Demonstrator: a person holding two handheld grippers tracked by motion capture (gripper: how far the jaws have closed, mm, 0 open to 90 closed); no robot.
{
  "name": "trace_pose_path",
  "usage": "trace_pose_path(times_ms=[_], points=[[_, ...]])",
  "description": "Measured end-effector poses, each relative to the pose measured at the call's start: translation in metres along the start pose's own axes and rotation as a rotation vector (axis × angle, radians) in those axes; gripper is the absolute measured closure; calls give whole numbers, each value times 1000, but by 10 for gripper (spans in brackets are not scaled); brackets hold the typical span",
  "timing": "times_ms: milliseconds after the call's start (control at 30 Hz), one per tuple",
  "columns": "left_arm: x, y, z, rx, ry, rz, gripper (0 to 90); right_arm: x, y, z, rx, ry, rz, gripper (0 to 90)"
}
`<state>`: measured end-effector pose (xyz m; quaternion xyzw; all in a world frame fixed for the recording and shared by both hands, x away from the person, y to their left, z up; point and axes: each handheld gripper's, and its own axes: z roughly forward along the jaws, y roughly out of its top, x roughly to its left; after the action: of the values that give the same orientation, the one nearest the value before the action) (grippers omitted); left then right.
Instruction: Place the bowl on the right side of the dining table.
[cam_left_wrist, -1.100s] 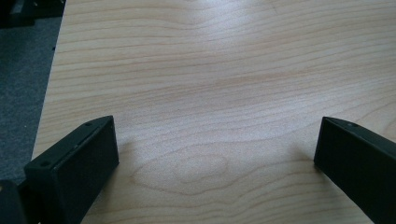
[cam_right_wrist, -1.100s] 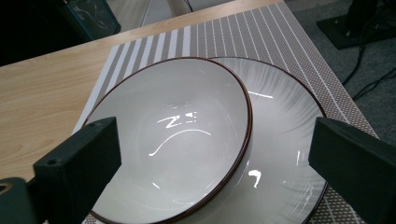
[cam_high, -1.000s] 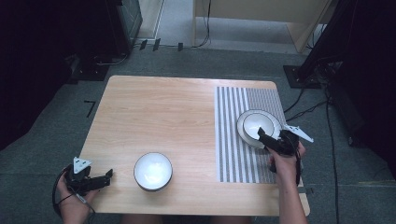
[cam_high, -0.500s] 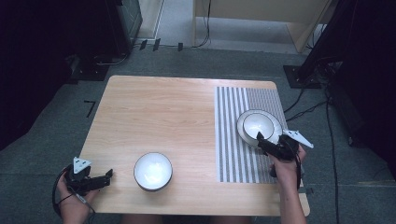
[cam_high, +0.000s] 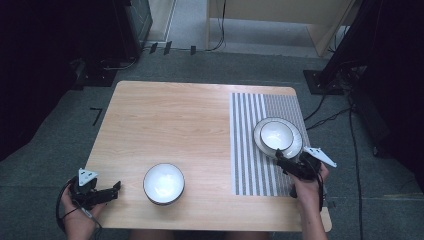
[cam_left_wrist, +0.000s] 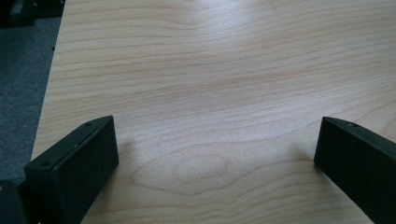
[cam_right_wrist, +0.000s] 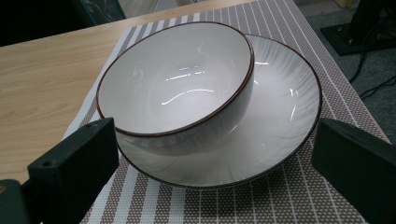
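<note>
My right gripper (cam_high: 283, 161) hangs just short of the plate (cam_high: 295, 145) on the striped mat (cam_high: 250, 150), jaws wide apart and empty. A small bowl (cam_right_wrist: 177, 84) sits in that plate, off toward one side. Both look like glazed ceramic, so I judge them stiff, smooth, fairly heavy and easy to chip. I would take the bowl by its brown rim, one jaw inside the wall and one outside. My left gripper (cam_high: 112, 191) rests near the table's (cam_left_wrist: 210, 70) front corner, jaws apart, well away from a second bowl (cam_high: 163, 183).
</note>
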<state>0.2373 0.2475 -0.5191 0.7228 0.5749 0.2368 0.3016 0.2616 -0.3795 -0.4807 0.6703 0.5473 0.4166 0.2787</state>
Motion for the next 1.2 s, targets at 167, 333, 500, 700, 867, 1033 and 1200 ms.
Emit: trace_pose_path(times_ms=[167,333,500,700,867,1033,1200], points=[[0,0,0,0,0,0,0,-1,-4,-3,3,-5,-6,7],[0,0,0,0,0,0,0,-5,-9,-5,5,-18,-8,6],[0,0,0,0,-1,-2,0,-8,-13,-7,14,-21,1,6],[0,0,0,-1,-1,-2,0,-10,-19,-9,20,-25,-6,6],[0,0,0,-1,-2,-2,0,-13,-25,-10,35,-32,-7,7],[0,0,0,-1,-1,-2,0,-15,-30,-13,43,-38,-14,7],[0,0,0,-1,-1,-2,0,-18,-34,-16,61,-48,-20,7]])
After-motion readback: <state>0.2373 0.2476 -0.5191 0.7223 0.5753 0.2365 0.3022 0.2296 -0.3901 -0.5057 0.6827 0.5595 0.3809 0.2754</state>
